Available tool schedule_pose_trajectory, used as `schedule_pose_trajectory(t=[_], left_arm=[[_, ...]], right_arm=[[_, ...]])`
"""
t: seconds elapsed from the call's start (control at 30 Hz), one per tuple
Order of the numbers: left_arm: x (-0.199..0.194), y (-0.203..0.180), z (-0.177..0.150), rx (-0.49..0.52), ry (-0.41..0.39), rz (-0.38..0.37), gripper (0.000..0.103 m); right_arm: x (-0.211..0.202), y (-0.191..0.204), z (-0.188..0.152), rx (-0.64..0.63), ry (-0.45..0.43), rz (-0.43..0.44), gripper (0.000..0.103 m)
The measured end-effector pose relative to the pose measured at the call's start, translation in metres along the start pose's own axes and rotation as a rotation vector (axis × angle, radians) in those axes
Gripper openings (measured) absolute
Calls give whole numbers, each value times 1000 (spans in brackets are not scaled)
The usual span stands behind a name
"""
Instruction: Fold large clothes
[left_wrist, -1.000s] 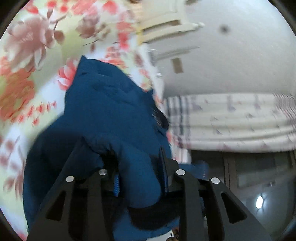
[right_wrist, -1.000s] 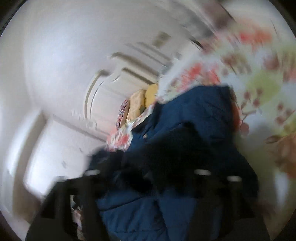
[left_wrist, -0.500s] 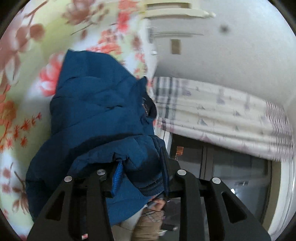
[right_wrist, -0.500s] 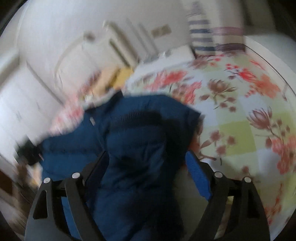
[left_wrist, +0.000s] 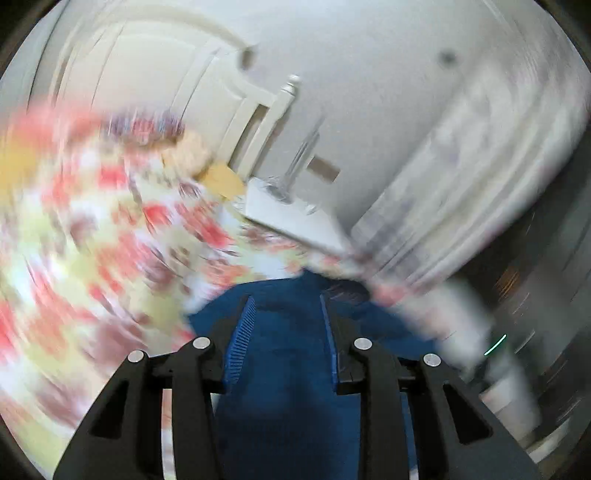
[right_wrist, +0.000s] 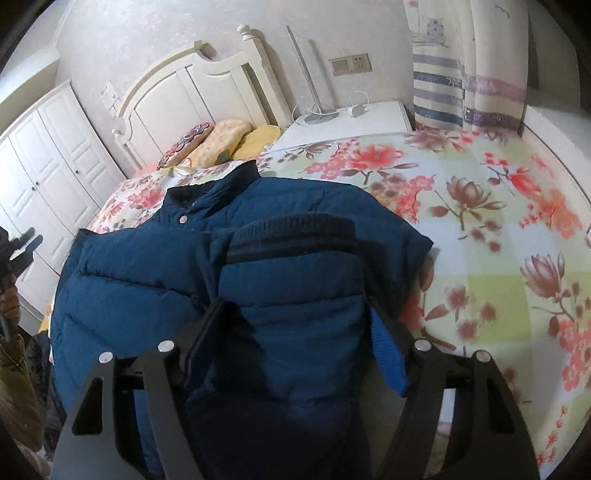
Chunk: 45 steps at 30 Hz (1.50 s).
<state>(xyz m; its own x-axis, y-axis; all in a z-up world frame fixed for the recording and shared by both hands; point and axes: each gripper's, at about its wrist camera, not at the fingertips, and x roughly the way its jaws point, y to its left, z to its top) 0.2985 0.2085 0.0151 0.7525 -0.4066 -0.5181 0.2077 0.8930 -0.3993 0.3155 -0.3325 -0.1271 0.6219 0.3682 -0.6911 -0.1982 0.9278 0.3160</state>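
Since the earlier frames the left gripper (left_wrist: 286, 317) has been swung up and rolled away from the blue padded jacket (right_wrist: 207, 280), so that the headboard (right_wrist: 184, 92) and the wall are now seen ahead of it instead of the curtain – though the left wrist view is heavily smeared by motion. Its jaws are set narrow, with blue jacket fabric filling the gap between the ribbed pads (left_wrist: 242, 339); whether the pads are pressed on the cloth cannot be told from so blurred a frame.

The right gripper (right_wrist: 295, 332) is shown sharp and steady over the bed. Its jaws have just been closing a little and are still held wide, with a folded sleeve (right_wrist: 291, 295) of the jacket lying between them. The sleeve's dark ribbed cuff (right_wrist: 291, 236) is seen just beyond the fingertips, and the near pad on the right (right_wrist: 388, 354) is bared, apart from the cloth on that side – a loose straddle is shown, not a firm pinch.

The jacket is spread on the floral bedspread (right_wrist: 480, 229), collar (right_wrist: 218, 184) pointing away from the right gripper toward the pillows (right_wrist: 221, 136). Beyond and to the right of that gripper a white bedside table (right_wrist: 354, 122) is seen, with a striped curtain (right_wrist: 450, 92) further right. To the far left, white wardrobe doors (right_wrist: 48, 162) and a person's brown sleeve (right_wrist: 14, 373) are caught at the frame's edge
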Motion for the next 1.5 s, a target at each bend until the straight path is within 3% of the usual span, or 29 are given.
schedule_pose_trajectory(t=[0.07, 0.17, 0.3, 0.37, 0.4, 0.43, 0.47, 0.53, 0.67, 0.77, 0.87, 0.93, 1.03, 1.1, 1.17, 1.2, 1.3, 1.37, 1.43, 1.5], left_arm=[[28, -5, -12, 93, 94, 32, 23], [69, -1, -29, 125, 226, -12, 23], [99, 4, -33, 150, 255, 0, 23], [114, 8, -32, 118, 269, -19, 23], [118, 7, -34, 113, 267, -24, 22], [116, 6, -36, 123, 252, -12, 20], [110, 2, -38, 146, 228, 15, 11], [99, -9, -43, 179, 173, 35, 8], [48, -27, -50, 197, 23, 64, 6], [8, -27, -35, 119, -75, 11, 6], [3, -28, 5, 65, -79, 7, 6], [34, -15, 39, 6, -17, 51, 6], [108, 18, 73, -99, 116, 116, 6], [154, 35, 70, -137, 167, 185, 6], [176, 41, 57, -97, 165, 297, 6], [182, 45, 51, -94, 172, 315, 6], [184, 58, 33, -118, 186, 288, 6], [168, 56, 34, -85, 136, 269, 6], [152, 52, 40, -99, 94, 168, 7], [147, 47, 44, -116, 101, 54, 7]], right_arm=[[0, 0, 1, 2, 2, -3, 73], [0, 0, 0, 5, 0, -8, 73], [-5, 3, -2, -5, -14, -32, 72], [-8, 5, -3, -15, -26, -34, 63], [-11, 7, -4, -30, -39, -44, 50], [-14, 11, -5, -54, -56, -58, 35], [-21, 18, -7, -90, -84, -71, 28], [-38, 34, -12, -163, -155, -103, 15], [-75, 64, -24, -241, -250, -168, 8], [-103, 73, -23, -211, -318, -168, 8], [-123, 76, 16, -169, -369, -148, 7], [-111, 74, 54, -139, -339, -163, 7], [-45, 56, 109, -68, -174, -225, 8], [6, 36, 121, 31, -71, -233, 8], [41, 22, 114, 68, -22, -279, 8], [54, 15, 105, 92, -8, -284, 8], [54, 1, 87, 142, -43, -224, 8], [43, -4, 86, 140, -85, -174, 8], [37, -1, 88, 105, -103, -166, 8], [40, 5, 90, 81, -99, -180, 8]])
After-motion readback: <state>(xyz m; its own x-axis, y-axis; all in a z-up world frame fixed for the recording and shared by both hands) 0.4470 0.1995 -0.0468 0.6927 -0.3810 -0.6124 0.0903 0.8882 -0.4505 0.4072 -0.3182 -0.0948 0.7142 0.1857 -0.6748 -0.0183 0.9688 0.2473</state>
